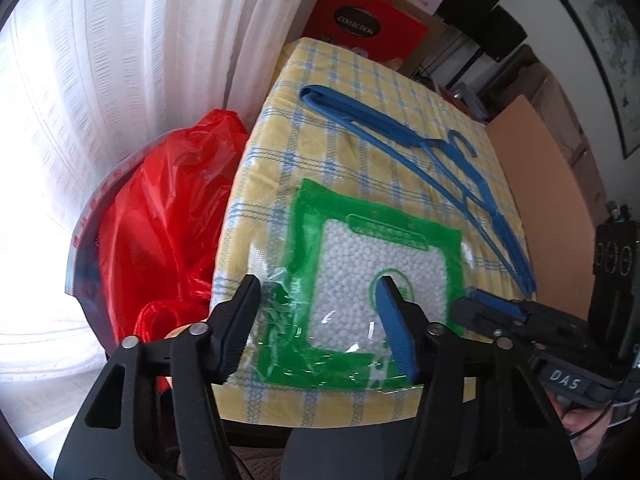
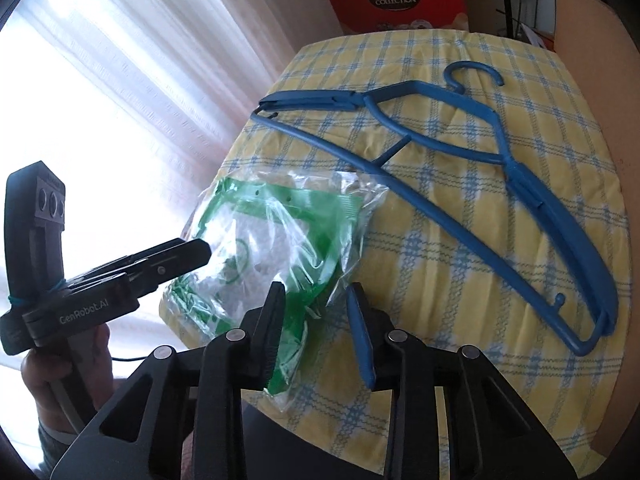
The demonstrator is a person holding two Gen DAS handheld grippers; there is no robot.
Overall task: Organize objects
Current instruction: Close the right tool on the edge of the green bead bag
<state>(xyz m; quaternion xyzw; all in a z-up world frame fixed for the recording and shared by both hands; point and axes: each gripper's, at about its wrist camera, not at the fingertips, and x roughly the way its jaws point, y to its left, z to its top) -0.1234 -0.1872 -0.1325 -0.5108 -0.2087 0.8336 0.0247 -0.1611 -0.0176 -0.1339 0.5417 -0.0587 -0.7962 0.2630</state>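
Observation:
A clear plastic bag with green print, filled with small white beads [image 1: 372, 280] [image 2: 276, 240], lies at the near edge of a table covered in yellow and blue checked cloth [image 1: 340, 76] [image 2: 460, 280]. A blue plastic hanger [image 1: 432, 156] [image 2: 460, 168] lies further back on the cloth. My left gripper [image 1: 320, 300] is open, its jaws over the bag's near part. My right gripper [image 2: 316, 300] is open at the bag's right corner; it also shows in the left wrist view [image 1: 476, 308]. The left gripper shows in the right wrist view [image 2: 192, 256] at the bag's left side.
A red plastic bag [image 1: 168, 216] sits in a container left of the table, by a white curtain [image 1: 120, 60]. A red box marked COLLECTION [image 1: 360, 28] [image 2: 392, 0] stands behind the table. A brown board [image 1: 536, 200] leans at the right edge.

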